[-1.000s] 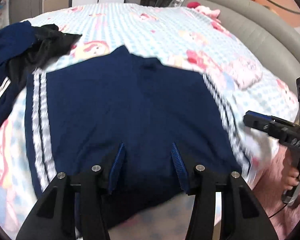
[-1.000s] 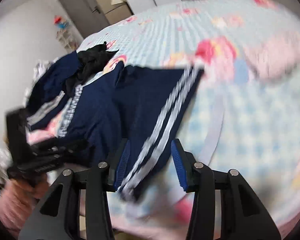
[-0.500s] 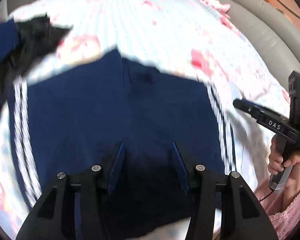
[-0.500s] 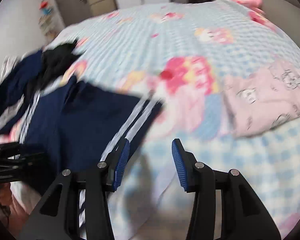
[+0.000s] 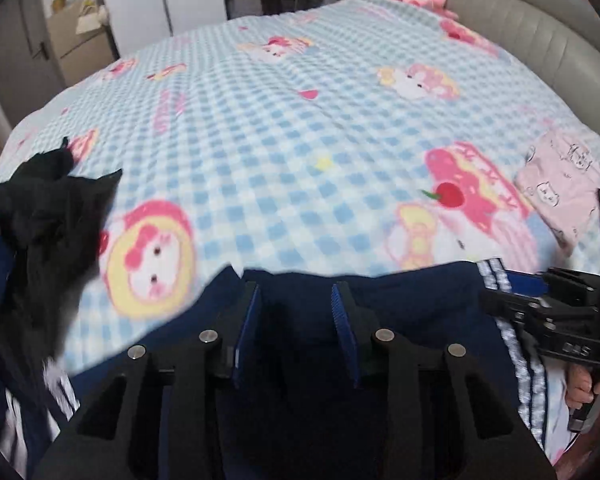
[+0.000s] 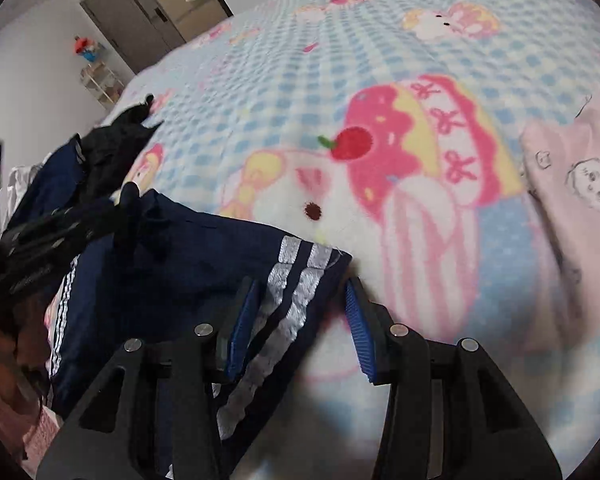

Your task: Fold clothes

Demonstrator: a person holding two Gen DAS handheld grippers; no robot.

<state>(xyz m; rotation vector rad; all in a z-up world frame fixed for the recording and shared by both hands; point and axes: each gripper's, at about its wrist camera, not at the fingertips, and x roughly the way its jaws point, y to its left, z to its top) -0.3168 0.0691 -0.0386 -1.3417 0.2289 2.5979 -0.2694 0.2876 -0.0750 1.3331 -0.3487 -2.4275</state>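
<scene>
A navy garment with white side stripes (image 5: 400, 304) lies flat on the near part of the bed. My left gripper (image 5: 296, 312) is open over its middle, near its far edge. My right gripper (image 6: 300, 308) is open over the garment's striped right edge (image 6: 296, 276); the stripes run between its fingers. The right gripper also shows at the right of the left wrist view (image 5: 548, 312), and the left gripper shows at the left of the right wrist view (image 6: 60, 228).
The bed has a blue checked cartoon blanket (image 5: 300, 128). A black garment (image 5: 48, 216) and more navy clothes (image 6: 56, 184) are piled at the left. A folded pink garment (image 5: 560, 188) lies at the right. A grey headboard (image 5: 520, 20) runs along the far right.
Both grippers have moved forward over the navy garment towards its far edge. The right gripper swung back onto the striped right edge. Both stayed open.
</scene>
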